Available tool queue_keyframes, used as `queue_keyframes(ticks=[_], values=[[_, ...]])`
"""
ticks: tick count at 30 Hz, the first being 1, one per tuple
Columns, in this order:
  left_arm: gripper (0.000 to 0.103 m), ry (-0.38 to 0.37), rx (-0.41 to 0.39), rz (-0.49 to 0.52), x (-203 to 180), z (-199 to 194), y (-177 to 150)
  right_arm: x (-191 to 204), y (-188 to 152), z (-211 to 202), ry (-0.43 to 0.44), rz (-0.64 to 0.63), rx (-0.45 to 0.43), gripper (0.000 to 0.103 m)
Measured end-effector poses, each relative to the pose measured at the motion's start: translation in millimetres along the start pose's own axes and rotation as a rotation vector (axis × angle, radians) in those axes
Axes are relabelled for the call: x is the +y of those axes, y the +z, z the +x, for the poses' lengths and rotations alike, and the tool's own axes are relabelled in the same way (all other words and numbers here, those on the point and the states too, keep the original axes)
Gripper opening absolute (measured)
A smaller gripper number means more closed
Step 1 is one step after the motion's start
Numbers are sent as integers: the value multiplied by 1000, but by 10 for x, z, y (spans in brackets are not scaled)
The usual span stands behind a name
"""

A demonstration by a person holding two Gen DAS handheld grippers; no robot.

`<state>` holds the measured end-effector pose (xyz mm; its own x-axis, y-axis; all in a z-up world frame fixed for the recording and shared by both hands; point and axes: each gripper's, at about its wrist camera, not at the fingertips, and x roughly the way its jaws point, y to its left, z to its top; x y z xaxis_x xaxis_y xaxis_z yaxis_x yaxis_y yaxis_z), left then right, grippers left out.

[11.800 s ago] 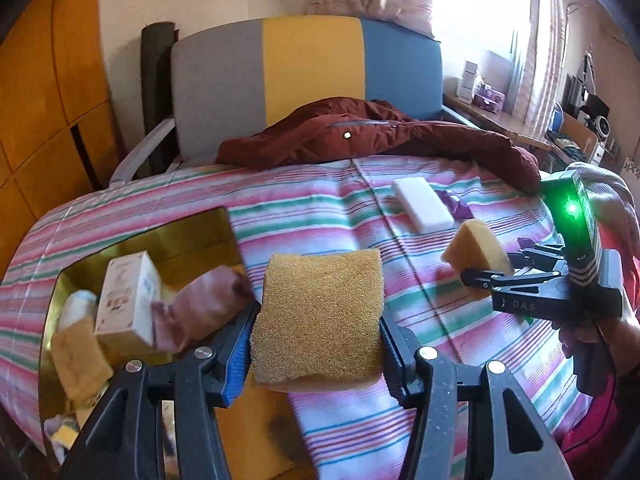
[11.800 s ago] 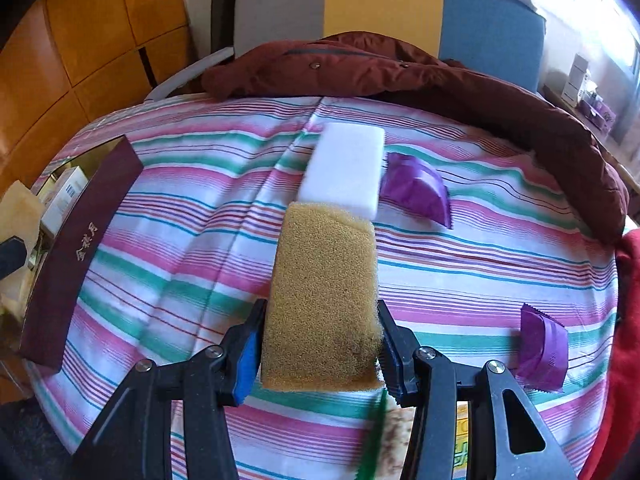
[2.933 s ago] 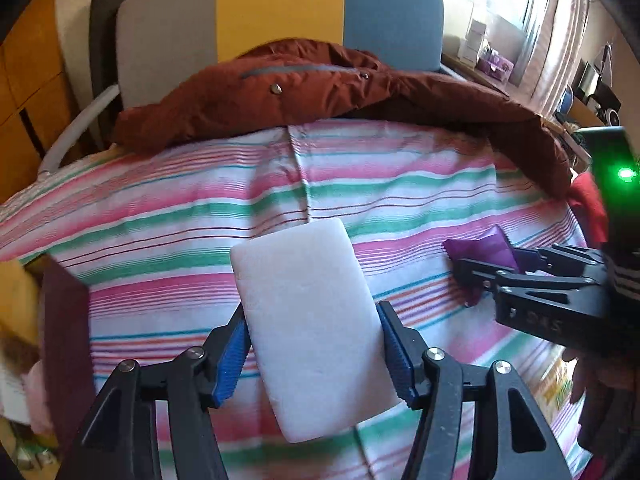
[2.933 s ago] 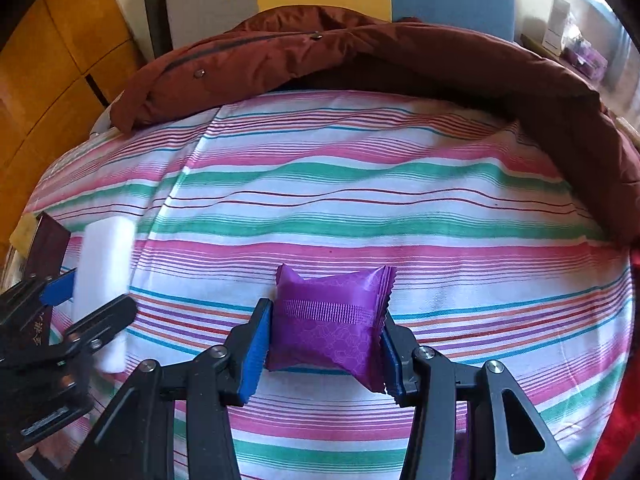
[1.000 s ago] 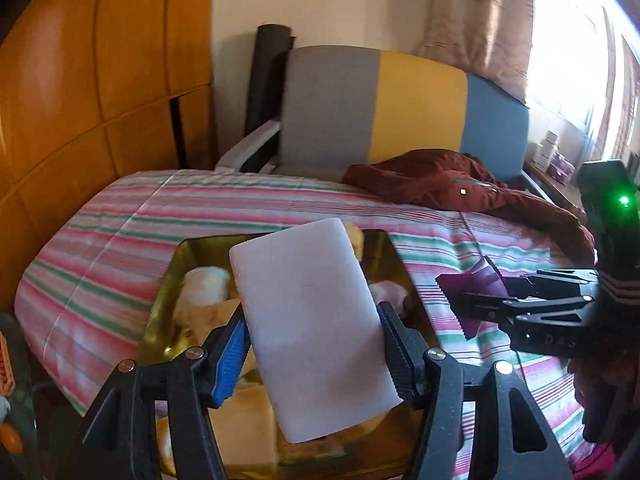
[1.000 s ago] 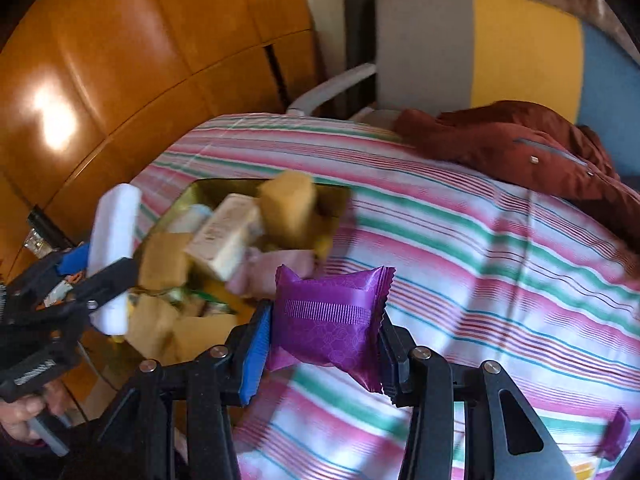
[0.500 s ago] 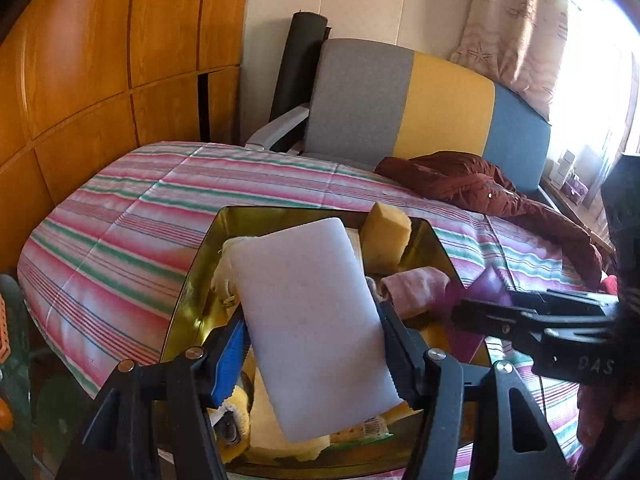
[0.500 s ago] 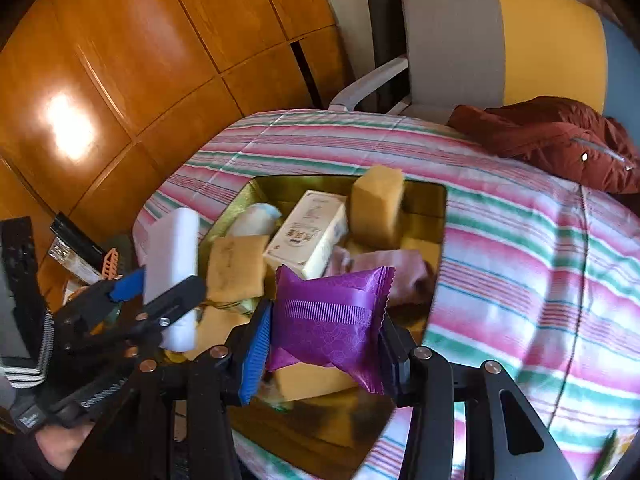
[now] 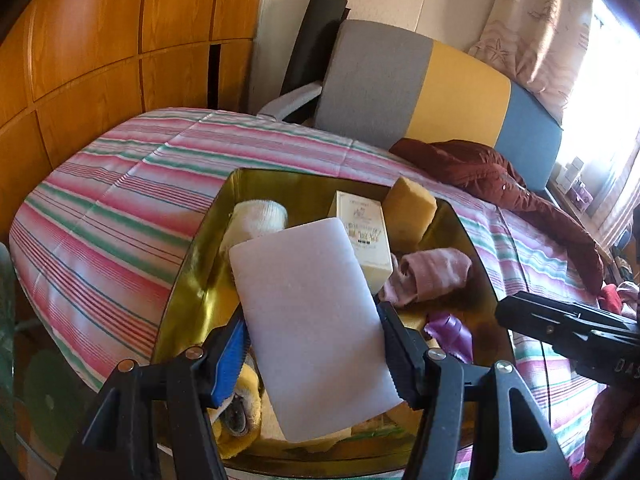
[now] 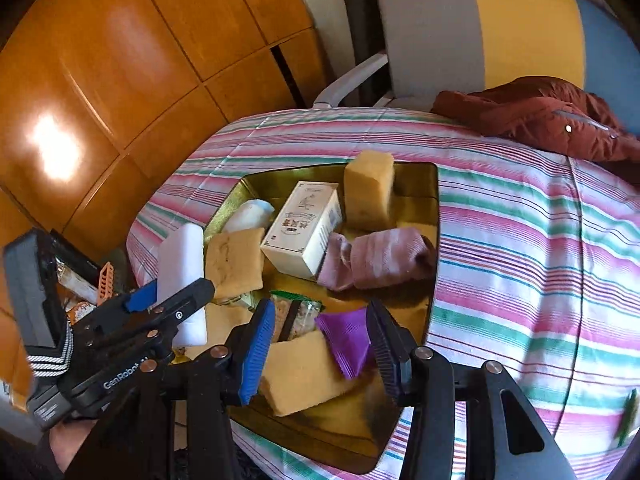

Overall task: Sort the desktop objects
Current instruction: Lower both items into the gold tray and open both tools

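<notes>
My left gripper (image 9: 312, 336) is shut on a white foam block (image 9: 308, 320) and holds it over the near end of the gold tray (image 9: 200, 280). In the right wrist view the block (image 10: 180, 268) shows edge-on above the tray's left rim. My right gripper (image 10: 320, 344) is open above the tray (image 10: 434, 200). The purple packet (image 10: 346, 340) is loose between its jaws, dropping into the tray; it also shows in the left wrist view (image 9: 450, 332).
The tray holds a cream box (image 10: 308, 228), yellow sponges (image 10: 368, 188), a pink sock (image 10: 380, 256), a white roll (image 10: 250, 214) and a snack pack (image 10: 296, 312). A maroon jacket (image 10: 540, 120) lies at the table's far side before a tricolour chair (image 10: 480, 32). Wooden panels stand left.
My right gripper has opened and let go of the purple packet, which falls into the tray. My left gripper still holds the white block over the tray, a little nearer.
</notes>
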<state>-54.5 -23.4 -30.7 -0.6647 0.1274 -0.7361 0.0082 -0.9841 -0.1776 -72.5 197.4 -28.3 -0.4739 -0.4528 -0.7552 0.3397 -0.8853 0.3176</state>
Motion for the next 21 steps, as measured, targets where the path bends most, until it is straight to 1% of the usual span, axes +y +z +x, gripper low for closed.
queue_keyframes(ticks=[3,5,6,8,9,11,13,14,17,19,21], values=[[62,-16,1,10,-34,20,3,-18,-55,-3,-12,4,6,51],[62,-36,8,16,-64,47,22,-22,-102,6,-25,3,13,63],[62,-61,18,27,-102,73,32,-16,-126,7,-40,-3,12,68],[62,-75,20,39,-157,95,37,-2,-181,-8,-72,-14,-3,92],[63,-81,29,52,-203,134,40,4,-208,-26,-80,-18,-16,95],[63,-88,43,64,-249,206,32,7,-255,-58,-92,-24,-36,98],[64,-98,75,73,-292,305,16,-2,-286,-87,-110,-28,-55,102],[64,-97,77,73,-300,329,6,0,-303,-102,-124,-35,-66,103],[66,-95,87,82,-333,380,-29,19,-335,-134,-202,-64,-93,103],[68,-102,93,78,-323,381,-30,36,-345,-156,-255,-86,-112,102],[68,-107,100,68,-317,401,-16,54,-360,-171,-302,-104,-124,103]])
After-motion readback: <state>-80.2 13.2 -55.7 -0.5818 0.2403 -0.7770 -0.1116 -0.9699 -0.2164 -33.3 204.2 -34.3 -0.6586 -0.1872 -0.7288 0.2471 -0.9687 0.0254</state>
